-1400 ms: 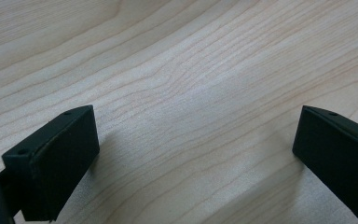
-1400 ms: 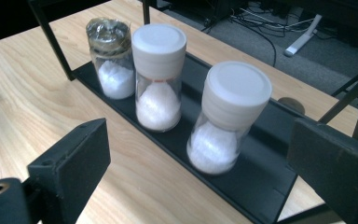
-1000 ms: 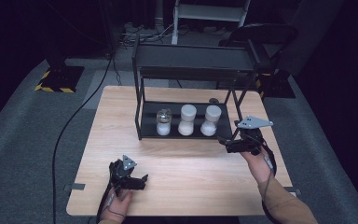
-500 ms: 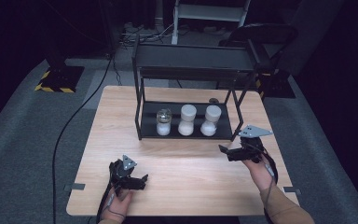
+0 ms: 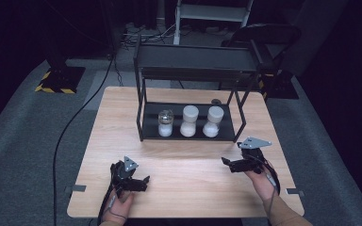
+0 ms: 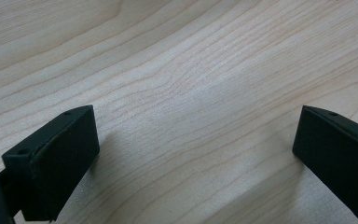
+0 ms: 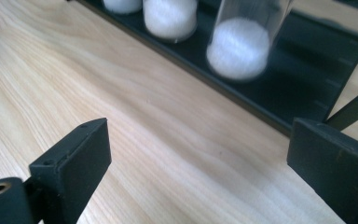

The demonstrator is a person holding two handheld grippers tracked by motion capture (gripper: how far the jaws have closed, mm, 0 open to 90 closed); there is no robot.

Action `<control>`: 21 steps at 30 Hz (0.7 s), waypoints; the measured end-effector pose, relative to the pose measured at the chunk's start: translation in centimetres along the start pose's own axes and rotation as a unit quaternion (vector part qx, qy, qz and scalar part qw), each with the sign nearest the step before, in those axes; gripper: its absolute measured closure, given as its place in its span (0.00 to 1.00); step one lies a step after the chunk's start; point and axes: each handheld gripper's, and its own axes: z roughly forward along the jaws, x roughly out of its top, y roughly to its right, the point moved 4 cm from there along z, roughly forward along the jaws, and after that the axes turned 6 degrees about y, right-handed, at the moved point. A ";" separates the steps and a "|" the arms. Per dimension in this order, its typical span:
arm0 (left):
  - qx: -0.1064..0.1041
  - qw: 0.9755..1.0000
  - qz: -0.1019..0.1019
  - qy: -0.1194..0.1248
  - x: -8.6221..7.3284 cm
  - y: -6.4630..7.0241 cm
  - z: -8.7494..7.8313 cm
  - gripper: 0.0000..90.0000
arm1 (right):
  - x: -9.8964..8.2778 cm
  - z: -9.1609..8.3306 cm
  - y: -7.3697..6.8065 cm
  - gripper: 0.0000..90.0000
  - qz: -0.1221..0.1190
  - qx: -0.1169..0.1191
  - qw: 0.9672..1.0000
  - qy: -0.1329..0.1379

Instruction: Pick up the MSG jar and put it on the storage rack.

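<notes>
High view: we see the right gripper [image 5: 229, 164] low over the bare wood in front of the black rack [image 5: 188, 134], jaws spread wide with nothing between them, while the left gripper [image 5: 141, 181] rests near the table's [image 5: 113, 117] front edge, its jaws likewise apart and empty. Three jars stand in a row on the rack's bottom shelf — the rightmost jar [image 5: 212, 121] (half full of white powder) lies nearest the right gripper. We judge the main hazard to be the rack's front post [image 5: 239, 127]: a reach from this low angle could clip it — or nudge the neighbouring middle jar [image 5: 189, 120].
</notes>
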 end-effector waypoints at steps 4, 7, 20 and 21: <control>0.000 1.000 0.000 0.000 0.0 0.0 0.0 0.00 | -0.7 0.3 -0.1 0.07 0.003 0.002 1.000 -0.008; 0.000 1.000 0.000 0.000 0.0 0.0 0.0 0.00 | -1.2 0.5 -0.2 0.07 0.005 0.002 1.000 -0.012; 0.000 1.000 0.000 0.000 0.0 0.0 0.0 0.00 | -3.1 1.3 -0.3 0.07 0.014 0.004 0.999 -0.034; 0.000 1.000 0.000 0.000 0.0 0.0 0.0 0.00 | -3.2 1.4 -0.3 0.07 0.015 0.004 0.999 -0.036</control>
